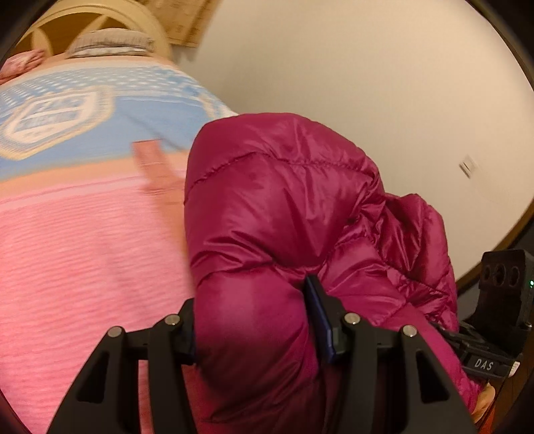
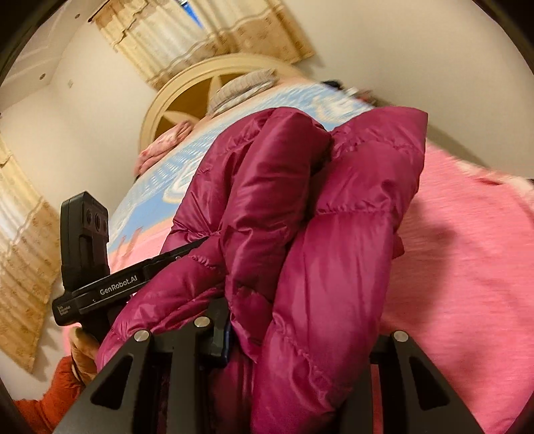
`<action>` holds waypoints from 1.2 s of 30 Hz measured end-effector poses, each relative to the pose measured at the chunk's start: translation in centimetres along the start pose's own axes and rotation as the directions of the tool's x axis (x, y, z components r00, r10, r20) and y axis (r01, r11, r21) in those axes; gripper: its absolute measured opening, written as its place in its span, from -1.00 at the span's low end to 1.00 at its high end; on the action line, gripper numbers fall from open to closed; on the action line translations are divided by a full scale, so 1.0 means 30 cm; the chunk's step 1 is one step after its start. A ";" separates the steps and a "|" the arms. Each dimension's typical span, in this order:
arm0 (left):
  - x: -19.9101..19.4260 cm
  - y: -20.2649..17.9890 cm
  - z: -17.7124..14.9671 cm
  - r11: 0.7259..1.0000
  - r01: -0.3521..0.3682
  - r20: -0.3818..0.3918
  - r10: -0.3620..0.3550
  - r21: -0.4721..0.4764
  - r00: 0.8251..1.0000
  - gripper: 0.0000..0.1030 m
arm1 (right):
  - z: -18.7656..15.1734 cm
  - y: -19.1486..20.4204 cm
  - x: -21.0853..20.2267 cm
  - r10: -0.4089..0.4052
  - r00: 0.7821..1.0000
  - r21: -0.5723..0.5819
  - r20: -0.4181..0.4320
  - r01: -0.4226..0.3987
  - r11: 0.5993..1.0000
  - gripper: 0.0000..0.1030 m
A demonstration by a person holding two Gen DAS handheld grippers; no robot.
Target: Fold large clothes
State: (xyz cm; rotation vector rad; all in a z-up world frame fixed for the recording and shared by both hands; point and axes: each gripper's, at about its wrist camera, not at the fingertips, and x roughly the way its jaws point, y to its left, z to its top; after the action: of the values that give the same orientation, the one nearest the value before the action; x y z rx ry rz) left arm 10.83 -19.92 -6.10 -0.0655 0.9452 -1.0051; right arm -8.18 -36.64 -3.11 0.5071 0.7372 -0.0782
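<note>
Both claws pinch the magenta puffer jacket [image 1: 283, 207], which hangs bunched above the bed: the left claw [image 1: 257, 320] on one thick fold, the right claw [image 2: 300, 337] on another. Behind lies the pink and blue bedspread [image 1: 83, 233], then the cream headboard [image 2: 187, 86] and curtains [image 2: 217, 30].

The puffy magenta jacket [image 1: 283, 213] hides the left gripper [image 1: 257, 320] fingertips at lower centre; its lower part is cut off by the bottom edge. The bedspread [image 2: 467, 253] at right is motion-blurred.
</note>
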 end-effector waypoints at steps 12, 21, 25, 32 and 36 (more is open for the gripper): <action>0.295 -0.277 0.094 0.988 -0.049 -0.046 0.056 0.146 0.997 0.05 | 0.045 -0.349 -0.131 -0.106 0.988 0.093 0.110 0.096 0.991 -0.33; 0.403 -0.287 0.106 0.964 -0.178 -0.045 0.191 0.198 0.981 0.05 | 0.067 -0.510 -0.012 -0.027 0.998 0.197 0.060 0.015 0.980 -0.33; 0.416 -0.301 0.095 0.961 -0.202 -0.049 0.215 0.191 0.975 0.09 | 0.062 -0.599 0.021 0.054 0.997 0.281 0.058 -0.068 0.957 -0.33; 0.437 -0.326 0.067 0.951 -0.243 -0.039 0.255 0.190 0.966 0.32 | 0.057 -0.607 0.024 0.063 0.996 0.283 0.065 -0.079 0.956 -0.34; 0.423 -0.344 0.059 0.938 -0.272 -0.029 0.285 0.213 0.958 0.48 | 0.044 -0.580 -0.020 -0.018 0.999 0.258 0.052 0.004 0.966 -0.19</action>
State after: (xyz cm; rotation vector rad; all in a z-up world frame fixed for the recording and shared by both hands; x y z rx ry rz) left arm 7.38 -35.81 -8.53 0.2685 0.8709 -0.8391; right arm -12.03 -52.59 -9.10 0.7467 0.6806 -0.1992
